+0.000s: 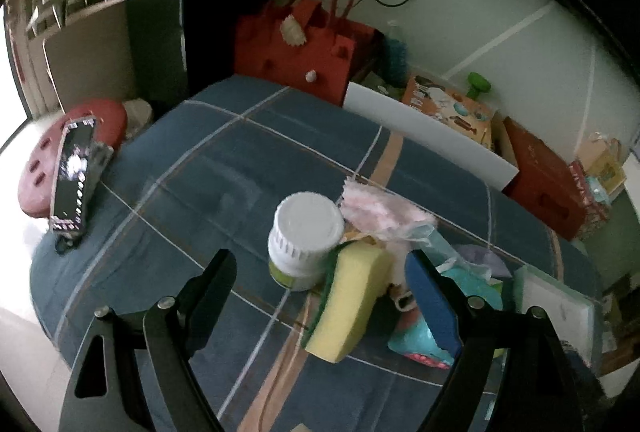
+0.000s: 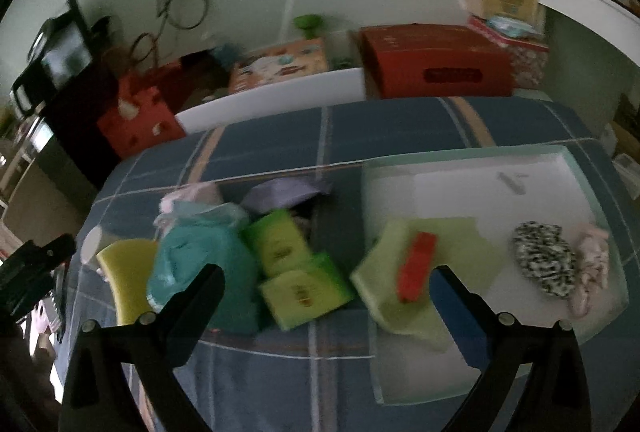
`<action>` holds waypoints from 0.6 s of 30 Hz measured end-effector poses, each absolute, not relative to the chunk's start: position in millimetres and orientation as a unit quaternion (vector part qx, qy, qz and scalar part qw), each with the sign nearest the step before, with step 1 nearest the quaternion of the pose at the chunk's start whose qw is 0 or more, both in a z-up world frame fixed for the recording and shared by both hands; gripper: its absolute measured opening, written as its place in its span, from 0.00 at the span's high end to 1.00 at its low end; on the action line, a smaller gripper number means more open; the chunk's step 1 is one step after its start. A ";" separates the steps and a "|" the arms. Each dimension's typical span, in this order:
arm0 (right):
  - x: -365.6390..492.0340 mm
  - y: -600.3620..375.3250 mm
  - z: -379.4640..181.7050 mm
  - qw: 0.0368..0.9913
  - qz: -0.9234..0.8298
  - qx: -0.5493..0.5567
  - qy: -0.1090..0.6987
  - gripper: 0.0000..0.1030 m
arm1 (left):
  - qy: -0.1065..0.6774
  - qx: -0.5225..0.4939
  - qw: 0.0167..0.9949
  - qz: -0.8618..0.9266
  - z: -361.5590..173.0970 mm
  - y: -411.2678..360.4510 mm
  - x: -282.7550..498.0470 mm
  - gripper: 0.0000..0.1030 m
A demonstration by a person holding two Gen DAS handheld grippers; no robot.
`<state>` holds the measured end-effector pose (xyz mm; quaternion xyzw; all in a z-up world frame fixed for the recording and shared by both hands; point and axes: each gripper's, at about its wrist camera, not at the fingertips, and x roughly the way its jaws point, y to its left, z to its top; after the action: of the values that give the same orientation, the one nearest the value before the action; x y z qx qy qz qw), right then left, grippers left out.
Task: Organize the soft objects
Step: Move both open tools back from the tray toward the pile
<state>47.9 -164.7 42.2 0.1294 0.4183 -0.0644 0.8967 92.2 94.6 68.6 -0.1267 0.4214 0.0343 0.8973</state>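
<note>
My left gripper [image 1: 320, 264] is open and empty above the blue checked table [image 1: 224, 159]. A yellow sponge [image 1: 352, 304] leans against a white-lidded jar [image 1: 306, 240] between its jaws. Pink fluffy cloth [image 1: 380, 207] and a teal packet [image 1: 420, 340] lie to the right. My right gripper [image 2: 328, 280] is open and empty over two green packets [image 2: 296, 272]. The white tray [image 2: 540, 171] holds a light green cloth [image 2: 400, 272] with a red block [image 2: 416, 268] on it, a black-and-white scrunchie [image 2: 544, 260] and a pink cloth [image 2: 592, 264]. The yellow sponge [image 2: 124, 272] and the teal packet [image 2: 200, 264] lie left.
A phone [image 1: 74, 171] stands on a holder at the table's left edge beside a red stool [image 1: 100, 119]. A red felt bag [image 1: 296, 47], a white board [image 1: 428, 131] and red boxes [image 2: 436, 59] stand behind the table. A lilac cloth [image 2: 284, 191] lies mid-table.
</note>
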 end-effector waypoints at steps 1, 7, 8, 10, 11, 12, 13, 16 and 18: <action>48.6 -159.5 41.2 0.896 -0.060 0.127 0.421 0.00 | 0.424 -0.135 0.895 0.028 65.7 96.4 91.9 0.16; 51.5 -143.3 32.9 0.890 -0.051 0.116 0.438 0.00 | 0.431 -0.140 0.891 0.022 54.0 97.7 89.4 0.00; 52.0 -143.1 31.6 0.889 -0.052 0.115 0.441 0.00 | 0.434 -0.141 0.890 0.018 52.0 97.2 89.9 0.00; 52.9 -143.3 28.4 0.886 -0.055 0.114 0.447 0.00 | 0.436 -0.138 0.889 0.009 49.5 94.6 90.8 0.00; 53.1 -143.6 26.4 0.884 -0.056 0.114 0.449 0.00 | 0.440 -0.135 0.888 0.003 47.2 92.2 92.3 0.00; 53.5 -144.3 24.8 0.883 -0.057 0.115 0.452 0.00 | 0.446 -0.135 0.885 -0.004 44.7 90.5 93.5 0.00; 53.6 -145.3 23.5 0.881 -0.059 0.115 0.455 0.00 | 0.452 -0.137 0.881 -0.010 41.6 89.1 95.0 0.00; 54.1 -147.9 18.0 0.876 -0.065 0.114 0.464 0.00 | 0.477 -0.135 0.869 -0.014 30.7 86.8 99.0 0.00; 54.6 -149.3 13.8 0.873 -0.068 0.111 0.471 0.00 | 0.484 -0.134 0.865 -0.009 23.8 87.0 101.0 0.00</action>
<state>54.6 -149.3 13.8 0.1108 0.4708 -0.0679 0.8726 101.0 87.0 23.8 -0.1341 0.4840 -0.0092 0.8647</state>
